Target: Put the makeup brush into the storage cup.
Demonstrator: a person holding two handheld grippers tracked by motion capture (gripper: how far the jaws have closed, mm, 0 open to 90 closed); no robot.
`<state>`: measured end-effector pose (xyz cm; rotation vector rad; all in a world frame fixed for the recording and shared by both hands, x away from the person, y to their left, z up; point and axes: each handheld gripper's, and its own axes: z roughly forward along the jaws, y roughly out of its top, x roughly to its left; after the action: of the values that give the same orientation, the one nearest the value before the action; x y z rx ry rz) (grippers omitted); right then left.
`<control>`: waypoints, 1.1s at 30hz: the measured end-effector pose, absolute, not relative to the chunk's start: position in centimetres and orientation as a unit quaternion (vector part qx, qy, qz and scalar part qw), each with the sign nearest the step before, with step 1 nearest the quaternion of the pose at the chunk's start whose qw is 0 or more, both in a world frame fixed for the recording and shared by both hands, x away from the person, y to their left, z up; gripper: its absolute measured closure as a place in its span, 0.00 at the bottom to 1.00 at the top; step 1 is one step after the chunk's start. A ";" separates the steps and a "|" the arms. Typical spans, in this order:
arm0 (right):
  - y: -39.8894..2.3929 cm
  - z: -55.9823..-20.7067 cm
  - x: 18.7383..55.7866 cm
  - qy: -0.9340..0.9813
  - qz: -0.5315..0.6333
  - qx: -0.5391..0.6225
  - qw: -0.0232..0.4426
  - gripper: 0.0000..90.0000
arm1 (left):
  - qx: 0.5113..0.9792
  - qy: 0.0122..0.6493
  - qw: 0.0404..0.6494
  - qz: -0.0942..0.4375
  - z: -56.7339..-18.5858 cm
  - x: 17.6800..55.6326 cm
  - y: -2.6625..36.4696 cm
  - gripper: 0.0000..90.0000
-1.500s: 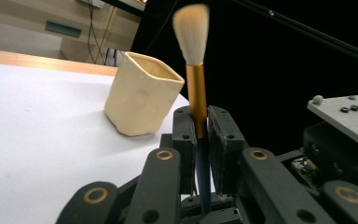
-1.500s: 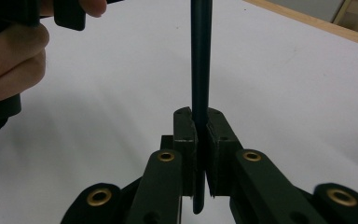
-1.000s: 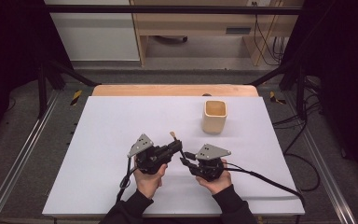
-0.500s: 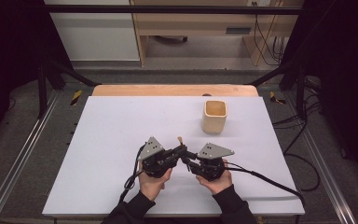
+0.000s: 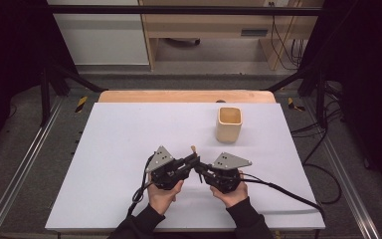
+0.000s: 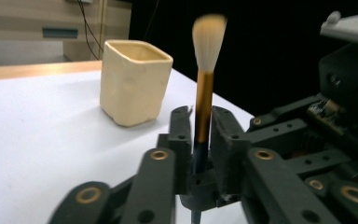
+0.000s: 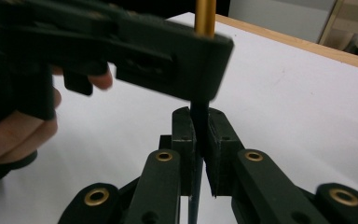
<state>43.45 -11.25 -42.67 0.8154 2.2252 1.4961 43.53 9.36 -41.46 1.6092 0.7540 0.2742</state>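
Observation:
A brush [image 6: 204, 84] with pale bristles, a gold ferrule and a dark handle stands upright between my two grippers. My left gripper [image 6: 200, 122] is shut on it just below the ferrule. From the other side, my right gripper [image 7: 199, 122] is shut on the dark handle [image 7: 198, 116] lower down, under the left gripper's jaws. In the high view the left gripper [image 5: 194, 160] and right gripper [image 5: 199, 170] meet tip to tip near the table's front middle, with the brush [image 5: 193, 149] poking up between them. A cream square cup [image 5: 228, 123] stands beyond, to the right.
The white table top [image 5: 129, 134] has a wooden strip [image 5: 179, 96] along its far edge. The cream cup [image 6: 134, 82] stands about a hand's length past the brush. Cables [image 5: 278, 186] trail from the grippers over the front right.
My left gripper has carried the brush to the right, up to the right gripper. The two sets of jaws, apart before, now meet on the brush.

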 end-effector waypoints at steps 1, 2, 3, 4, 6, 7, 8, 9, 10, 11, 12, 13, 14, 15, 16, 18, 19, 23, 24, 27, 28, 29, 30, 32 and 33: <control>-11.3 -42.7 43.5 0.784 0.524 0.287 0.170 0.93 | 0.700 0.328 0.623 0.121 -41.3 43.5 9.5 0.83; -11.3 -42.7 43.5 0.784 0.522 0.288 0.171 0.93 | 0.698 0.328 0.624 0.125 -41.1 43.5 9.6 0.81; -11.3 -42.7 43.5 0.784 0.522 0.288 0.171 0.93 | 0.699 0.327 0.624 0.125 -40.9 43.5 9.8 0.79; -11.2 -42.8 43.5 0.785 0.521 0.289 0.172 0.93 | 0.699 0.325 0.625 0.125 -40.8 43.5 10.0 0.77; -11.3 -42.8 43.6 0.786 0.518 0.290 0.173 0.93 | 0.700 0.325 0.622 0.129 -40.4 43.5 10.4 0.72; -11.3 -42.8 43.6 0.785 0.517 0.292 0.174 0.93 | 0.701 0.324 0.622 0.130 -40.3 43.5 10.6 0.70; -11.3 -42.8 43.6 0.785 0.517 0.292 0.175 0.93 | 0.704 0.322 0.620 0.130 -40.2 43.5 10.8 0.68; -11.3 -42.8 43.7 0.785 0.517 0.292 0.176 0.93 | 0.707 0.320 0.617 0.131 -40.1 43.5 11.1 0.65; -11.3 -42.7 43.7 0.785 0.517 0.292 0.178 0.93 | 0.710 0.320 0.613 0.135 -40.0 43.5 11.3 0.62; -11.4 -42.7 43.7 0.784 0.517 0.293 0.178 0.93 | 0.712 0.320 0.610 0.138 -39.9 43.6 11.6 0.60; -11.4 -42.7 43.7 0.783 0.517 0.295 0.179 0.93 | 0.714 0.321 0.607 0.137 -39.9 43.6 11.8 0.57; -11.4 -42.6 43.7 0.782 0.518 0.296 0.180 0.93 | 0.715 0.320 0.606 0.138 -39.8 43.6 12.2 0.54; -11.5 -42.6 43.7 0.782 0.517 0.297 0.182 0.93 | 0.716 0.320 0.605 0.142 -39.7 43.6 12.5 0.52; -11.5 -42.5 43.8 0.781 0.517 0.298 0.183 0.93 | 0.716 0.320 0.603 0.145 -39.6 43.6 12.8 0.49; -11.5 -42.4 43.8 0.780 0.518 0.299 0.184 0.93 | 0.718 0.319 0.600 0.149 -39.6 43.6 13.2 0.48; -11.6 -42.3 44.0 0.777 0.520 0.300 0.188 0.93 | 0.721 0.322 0.594 0.154 -39.6 43.6 13.8 0.44; -11.7 -42.2 44.0 0.776 0.521 0.302 0.189 0.93 | 0.722 0.324 0.591 0.156 -39.6 43.6 14.1 0.42; -12.0 -41.8 44.3 0.768 0.527 0.308 0.194 0.93 | 0.728 0.326 0.579 0.167 -39.8 43.4 15.5 0.37; -12.1 -41.6 44.4 0.765 0.530 0.309 0.195 0.93 | 0.730 0.328 0.575 0.171 -39.9 43.3 15.9 0.35; -12.4 -41.2 44.6 0.757 0.536 0.314 0.200 0.93 | 0.732 0.334 0.566 0.180 -40.2 43.2 17.1 0.30; -12.5 -41.0 44.7 0.755 0.538 0.315 0.202 0.93 | 0.733 0.336 0.562 0.181 -40.4 43.2 17.5 0.29; -12.6 -40.9 44.8 0.753 0.540 0.317 0.204 0.93 | 0.734 0.340 0.560 0.181 -40.5 43.2 17.9 0.28; -12.6 -40.8 44.9 0.750 0.543 0.319 0.205 0.93 | 0.733 0.343 0.558 0.182 -40.6 43.2 18.3 0.26; -12.8 -40.6 45.1 0.745 0.545 0.322 0.208 0.93 | 0.733 0.352 0.553 0.184 -41.0 43.2 19.1 0.23; -12.9 -40.4 45.3 0.743 0.546 0.325 0.211 0.93 | 0.733 0.355 0.550 0.185 -41.1 43.2 19.4 0.22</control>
<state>45.29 -12.88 -40.44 0.9018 2.0639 1.5176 43.20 19.41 -41.08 1.7353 0.8399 0.4382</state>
